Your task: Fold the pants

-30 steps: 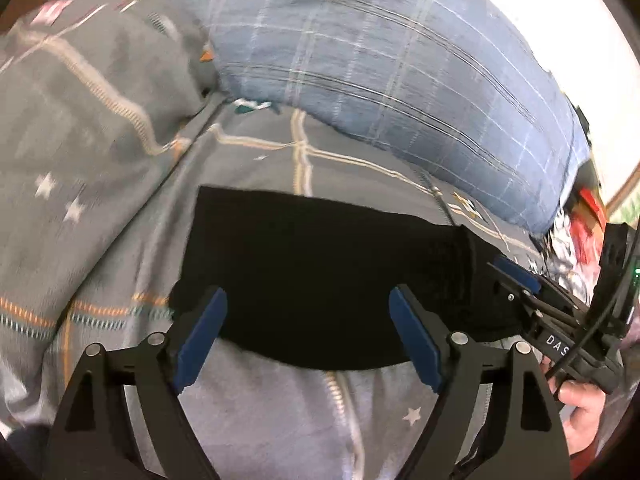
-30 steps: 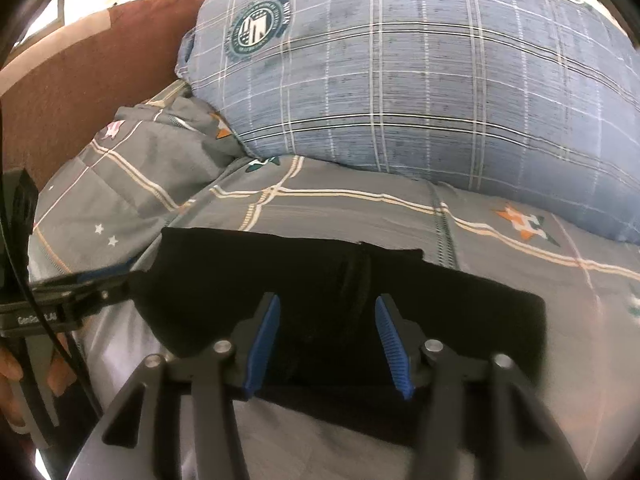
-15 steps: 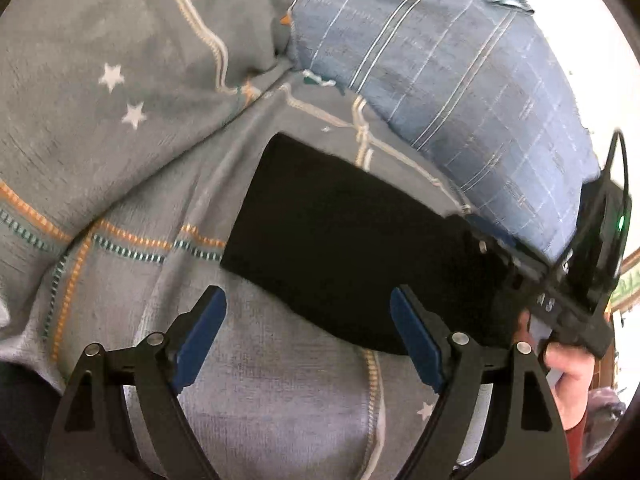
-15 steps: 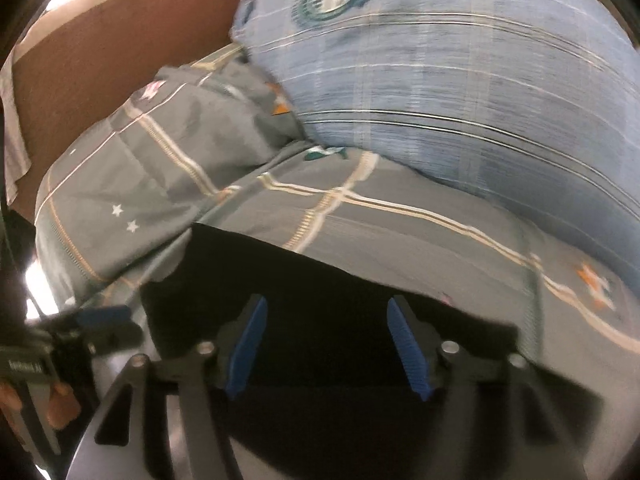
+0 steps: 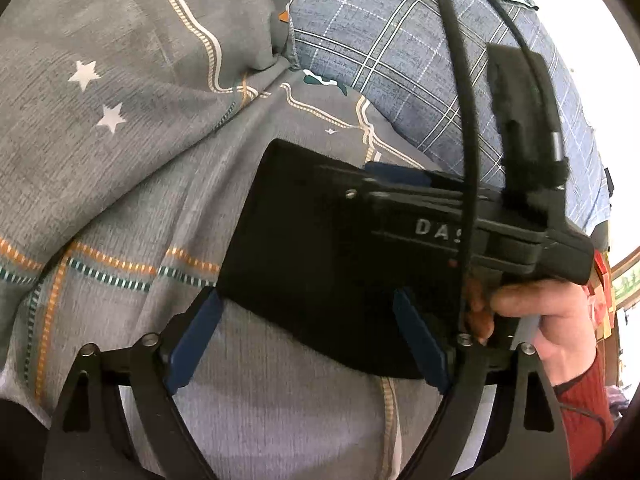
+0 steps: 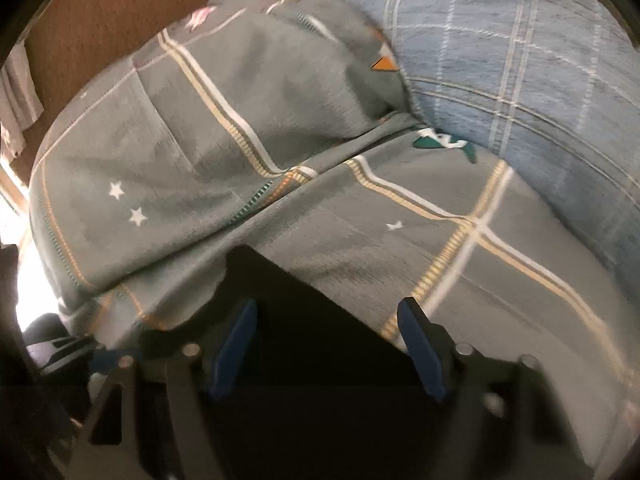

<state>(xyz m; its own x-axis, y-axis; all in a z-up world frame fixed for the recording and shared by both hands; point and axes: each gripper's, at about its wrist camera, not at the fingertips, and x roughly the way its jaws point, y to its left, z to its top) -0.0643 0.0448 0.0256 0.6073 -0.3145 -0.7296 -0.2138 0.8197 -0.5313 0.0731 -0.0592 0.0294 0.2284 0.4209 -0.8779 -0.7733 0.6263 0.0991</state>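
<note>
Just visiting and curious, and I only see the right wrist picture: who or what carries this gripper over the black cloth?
Observer: The left wrist view shows a person's hand, in a red sleeve, gripping the right gripper by its handle.
Operator: Is the other gripper pinching the cloth?
Observer: No. The left gripper is open, its tips at the near edge of the folded black pants.
Operator: Any writing on mine?
Observer: Yes, the letters DAS on its side.
</note>
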